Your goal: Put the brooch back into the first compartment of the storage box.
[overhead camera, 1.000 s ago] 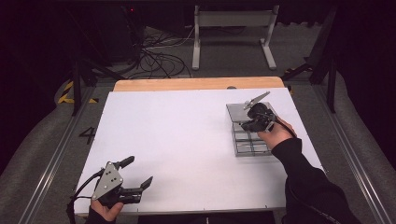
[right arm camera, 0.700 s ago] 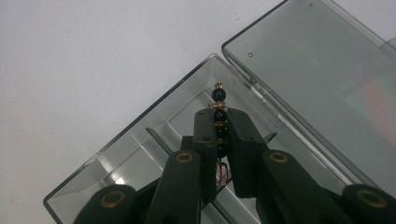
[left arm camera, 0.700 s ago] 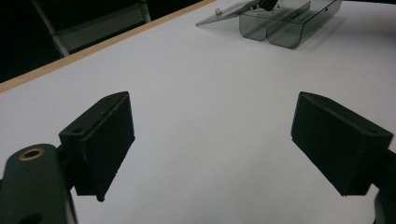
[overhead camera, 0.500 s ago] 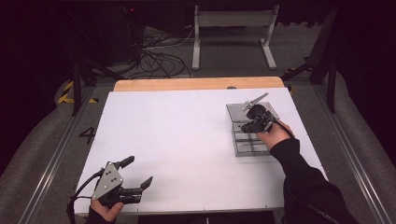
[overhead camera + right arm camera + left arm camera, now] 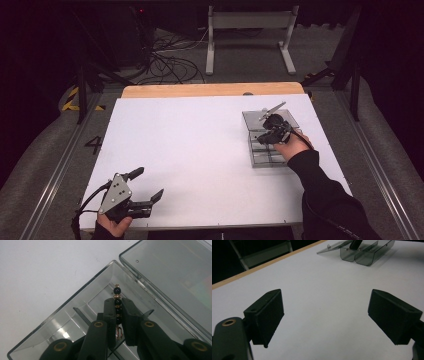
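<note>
I have the white table [image 5: 200, 150] in front of me, and on its right side sits a clear compartmented box [image 5: 264, 152] with its lid [image 5: 272, 119] swung open on the far side. My right claw [image 5: 119, 311] is over that box, well away from the left one. My left claw [image 5: 147, 187] rests at the near left corner of the table with its jaws wide apart and nothing between them; from its own camera the box [image 5: 362, 252] shows far off across bare table, so the right hand [image 5: 291, 147] is plainly the nearer one for whatever comes next.

In the right gripper view the jaws are pressed together on a small beaded piece [image 5: 117, 305], black beads with gold spacers strung in a line and a little gold hook at the near end. Its long axis runs straight along the jaws, pointing away from me, with the last bead or two sticking out past the tips over one of the box's compartments [image 5: 100, 302]. I can't tell whether the piece touches the box floor or hangs just above it.

My judgement: the move turns on that alignment. The piece lies lengthwise with the claw and over a compartment beside the lid hinge, so it goes either straight down into the cell or straight up out of it.
</note>
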{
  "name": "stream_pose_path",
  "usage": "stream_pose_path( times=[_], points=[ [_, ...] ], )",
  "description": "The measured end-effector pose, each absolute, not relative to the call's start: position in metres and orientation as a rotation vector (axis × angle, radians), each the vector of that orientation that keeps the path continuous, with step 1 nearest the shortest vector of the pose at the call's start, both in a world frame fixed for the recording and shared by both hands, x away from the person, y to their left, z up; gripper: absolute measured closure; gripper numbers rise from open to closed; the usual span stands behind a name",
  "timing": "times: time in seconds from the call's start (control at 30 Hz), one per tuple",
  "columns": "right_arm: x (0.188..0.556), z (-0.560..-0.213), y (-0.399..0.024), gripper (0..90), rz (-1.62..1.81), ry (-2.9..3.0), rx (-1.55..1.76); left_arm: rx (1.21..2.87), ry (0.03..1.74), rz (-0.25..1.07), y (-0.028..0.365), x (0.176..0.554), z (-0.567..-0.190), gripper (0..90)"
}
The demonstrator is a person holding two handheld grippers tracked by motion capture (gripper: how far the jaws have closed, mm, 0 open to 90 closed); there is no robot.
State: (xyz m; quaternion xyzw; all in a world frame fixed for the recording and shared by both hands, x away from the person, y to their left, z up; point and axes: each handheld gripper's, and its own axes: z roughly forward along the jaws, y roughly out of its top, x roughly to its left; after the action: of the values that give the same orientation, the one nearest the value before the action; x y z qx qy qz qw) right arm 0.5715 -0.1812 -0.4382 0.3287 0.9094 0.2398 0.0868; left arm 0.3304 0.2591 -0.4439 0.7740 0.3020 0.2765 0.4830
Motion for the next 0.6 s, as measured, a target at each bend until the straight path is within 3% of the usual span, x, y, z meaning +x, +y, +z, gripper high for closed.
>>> stream_pose_path(
  times=[0.6],
  points=[
    [0.559, -0.42, -0.182, 65.1, 0.799, 2.646, 0.904, 1.885, 0.738, 0.67, 0.259, 0.33, -0.444, 14.2]
  ],
)
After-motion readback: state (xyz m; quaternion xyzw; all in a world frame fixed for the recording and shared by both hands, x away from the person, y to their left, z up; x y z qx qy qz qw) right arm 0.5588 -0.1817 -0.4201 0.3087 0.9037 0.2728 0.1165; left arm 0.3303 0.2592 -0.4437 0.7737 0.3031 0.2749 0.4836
